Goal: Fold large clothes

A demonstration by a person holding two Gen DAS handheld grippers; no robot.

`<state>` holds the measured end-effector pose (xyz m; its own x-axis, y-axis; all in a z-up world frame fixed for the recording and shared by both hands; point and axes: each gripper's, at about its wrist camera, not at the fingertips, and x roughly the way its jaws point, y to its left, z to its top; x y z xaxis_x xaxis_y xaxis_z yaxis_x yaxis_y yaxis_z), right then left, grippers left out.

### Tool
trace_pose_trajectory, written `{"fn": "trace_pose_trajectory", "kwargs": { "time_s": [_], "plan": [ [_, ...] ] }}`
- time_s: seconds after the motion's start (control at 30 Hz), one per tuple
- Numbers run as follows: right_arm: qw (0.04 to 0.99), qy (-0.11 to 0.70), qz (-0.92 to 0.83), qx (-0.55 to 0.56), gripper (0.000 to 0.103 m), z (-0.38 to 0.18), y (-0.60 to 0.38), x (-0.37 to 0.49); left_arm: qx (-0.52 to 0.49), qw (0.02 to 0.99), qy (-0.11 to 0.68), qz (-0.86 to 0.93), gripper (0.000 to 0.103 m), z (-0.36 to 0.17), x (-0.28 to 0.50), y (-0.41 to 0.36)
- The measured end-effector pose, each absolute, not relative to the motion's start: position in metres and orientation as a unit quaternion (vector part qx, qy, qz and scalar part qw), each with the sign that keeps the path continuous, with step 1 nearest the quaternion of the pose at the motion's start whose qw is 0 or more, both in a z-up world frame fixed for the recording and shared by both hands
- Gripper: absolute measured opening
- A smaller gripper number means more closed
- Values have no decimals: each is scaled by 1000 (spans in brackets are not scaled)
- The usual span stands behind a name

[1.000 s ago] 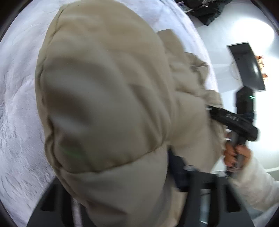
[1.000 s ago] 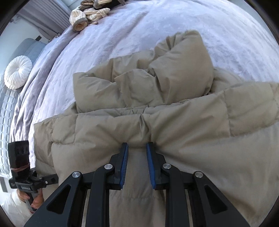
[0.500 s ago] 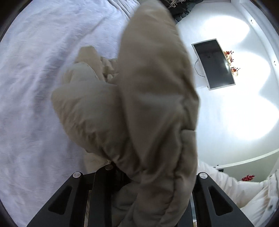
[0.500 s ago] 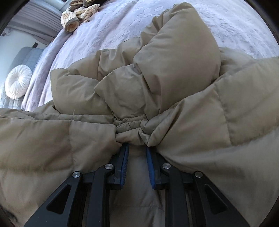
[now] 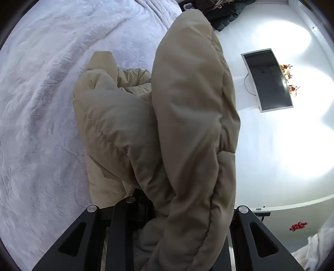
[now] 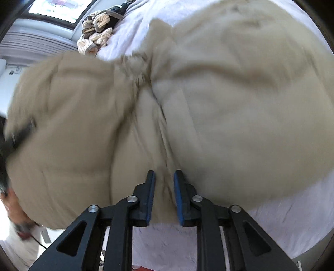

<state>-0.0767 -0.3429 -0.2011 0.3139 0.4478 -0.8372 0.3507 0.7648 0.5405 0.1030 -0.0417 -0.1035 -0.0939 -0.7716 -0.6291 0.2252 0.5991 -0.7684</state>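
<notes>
A beige puffer jacket [image 5: 187, 104] hangs in thick folds over my left gripper [image 5: 167, 200], raised above the pale bed cover [image 5: 41, 104]. The padding hides the left fingertips, and the gripper is shut on the jacket. In the right wrist view the same jacket [image 6: 229, 93] fills most of the picture and is blurred by motion. A fold of it runs between the blue pads of my right gripper [image 6: 163, 177], whose jaws are closing on it.
A wall-mounted screen [image 5: 269, 81] and a heap of dark clothes [image 5: 219, 12] lie beyond the bed's far edge. Knitted cream items [image 6: 96, 31] sit at the head of the bed. A person's hand [image 6: 16, 208] shows at the left edge.
The left gripper has lifted its part of the jacket off the bed. The right gripper has swept sideways with the jacket, which now bunches up and fills its view.
</notes>
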Motion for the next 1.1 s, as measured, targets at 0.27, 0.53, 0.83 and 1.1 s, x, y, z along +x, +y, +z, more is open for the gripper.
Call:
{"fn": "trace_pose_trajectory", "kwargs": {
  "time_s": [0.27, 0.53, 0.83, 1.1],
  "plan": [
    [710, 566, 50, 415, 9, -245, -356, -79, -141, 627, 654, -399, 25, -81, 91, -128],
    [668, 536, 86, 509, 8, -261, -385, -92, -125, 571, 685, -435, 73, -96, 79, -223],
    [675, 519, 59, 521, 9, -219, -462, -132, -143, 514, 685, -496, 79, -128, 69, -286],
    [723, 478, -13, 499, 65, -157, -548, -173, -107, 534, 684, -486, 79, -145, 68, -311]
  ]
}}
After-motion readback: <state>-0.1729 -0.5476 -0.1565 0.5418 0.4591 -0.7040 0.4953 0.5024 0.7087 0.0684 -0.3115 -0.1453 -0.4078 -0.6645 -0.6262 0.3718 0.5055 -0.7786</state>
